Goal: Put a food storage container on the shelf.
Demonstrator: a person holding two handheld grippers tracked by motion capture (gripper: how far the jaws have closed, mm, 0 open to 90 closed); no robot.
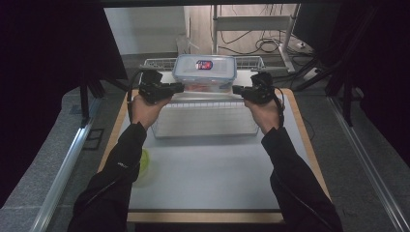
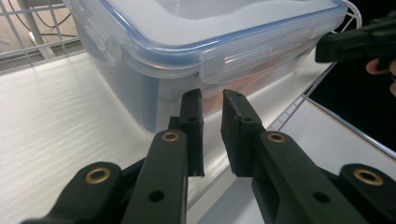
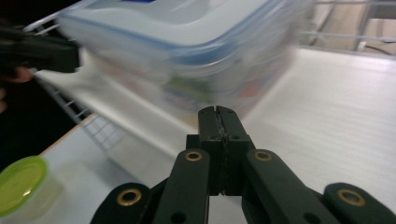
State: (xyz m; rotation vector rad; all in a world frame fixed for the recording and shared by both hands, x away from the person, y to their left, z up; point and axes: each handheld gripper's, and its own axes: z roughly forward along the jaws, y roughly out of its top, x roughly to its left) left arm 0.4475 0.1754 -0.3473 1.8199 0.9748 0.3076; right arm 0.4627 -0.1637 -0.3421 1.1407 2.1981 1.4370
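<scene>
Clear lidded container (image 1: pixel 204 72) sits at the far end of the white wire basket (image 1: pixel 205 118), lid clipped on. Left gripper (image 1: pixel 178 88) is at its left end, jaws slightly parted, gripping nothing. Right gripper (image 1: pixel 237 90) is at its right end, jaws pressed together, empty. A green-lidded tub (image 3: pixel 21 186) stands on the table (image 1: pixel 212 179) near the left sleeve.
</scene>
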